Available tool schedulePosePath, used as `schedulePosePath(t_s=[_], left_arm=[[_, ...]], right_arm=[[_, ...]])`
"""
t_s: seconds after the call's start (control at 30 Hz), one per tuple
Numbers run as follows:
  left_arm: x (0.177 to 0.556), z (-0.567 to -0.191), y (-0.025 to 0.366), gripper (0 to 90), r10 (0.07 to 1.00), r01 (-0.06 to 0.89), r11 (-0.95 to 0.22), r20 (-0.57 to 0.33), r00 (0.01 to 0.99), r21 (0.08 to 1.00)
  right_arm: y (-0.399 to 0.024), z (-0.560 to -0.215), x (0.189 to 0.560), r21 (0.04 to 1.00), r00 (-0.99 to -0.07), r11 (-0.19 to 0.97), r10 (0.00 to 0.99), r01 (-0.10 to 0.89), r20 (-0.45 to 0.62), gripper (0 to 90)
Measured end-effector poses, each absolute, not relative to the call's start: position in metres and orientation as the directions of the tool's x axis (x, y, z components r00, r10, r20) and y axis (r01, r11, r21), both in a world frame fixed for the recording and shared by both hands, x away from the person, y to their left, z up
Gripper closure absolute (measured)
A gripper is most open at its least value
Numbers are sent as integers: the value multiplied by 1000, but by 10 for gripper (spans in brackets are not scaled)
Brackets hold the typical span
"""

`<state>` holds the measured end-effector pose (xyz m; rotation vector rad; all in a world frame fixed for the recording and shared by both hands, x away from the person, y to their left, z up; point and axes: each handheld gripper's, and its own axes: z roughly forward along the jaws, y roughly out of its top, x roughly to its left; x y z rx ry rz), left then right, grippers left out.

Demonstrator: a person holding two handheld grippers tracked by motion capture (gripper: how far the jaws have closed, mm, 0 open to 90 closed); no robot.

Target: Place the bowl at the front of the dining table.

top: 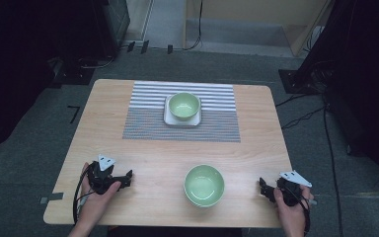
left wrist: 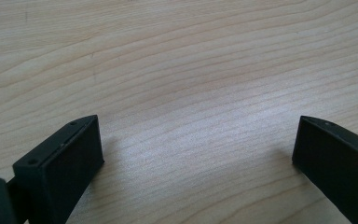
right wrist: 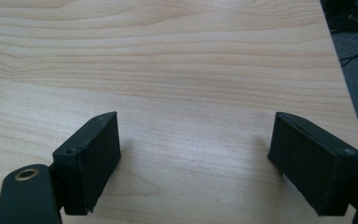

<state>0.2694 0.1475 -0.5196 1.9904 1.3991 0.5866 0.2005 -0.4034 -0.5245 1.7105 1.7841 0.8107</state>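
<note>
Dark grey carpet surrounds your wooden table (top: 256, 148), with black equipment and trailing cables along the far and right sides of the room. On the table's far half lies a striped placemat (top: 148, 123), its far band in bold white and grey stripes and its near band in finer ones, reaching almost to the far edge. At the middle of that mat sits a square white plate (top: 168, 118), and a light green bowl (top: 184, 105) stands on it, upright and empty as far as you can see.

A second light green bowl (top: 204, 184) stands on bare wood close to the near edge, a little right of centre, also upright and empty. It lies between your two hands and touches neither.

Your left hand (top: 94, 197) holds the left gripper (top: 126, 177) near the near-left corner, pointing toward the bowl; in the left gripper view its jaws are spread wide over bare wood grain with nothing between them. Your right hand (top: 290, 210) holds the right gripper (top: 262, 186) near the near-right corner, and in the right gripper view its jaws likewise stand wide apart over bare wood, with the table's right edge and carpet at the upper right.
</note>
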Motion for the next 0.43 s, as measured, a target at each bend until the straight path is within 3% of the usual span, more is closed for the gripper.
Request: schedulePosePath(t_s=[0.43], left_arm=[[270,-520,147,10,941,662,-239,3,337,710]], right_arm=[[-403,-525,200,735,-57,17,998,678,30,153]])
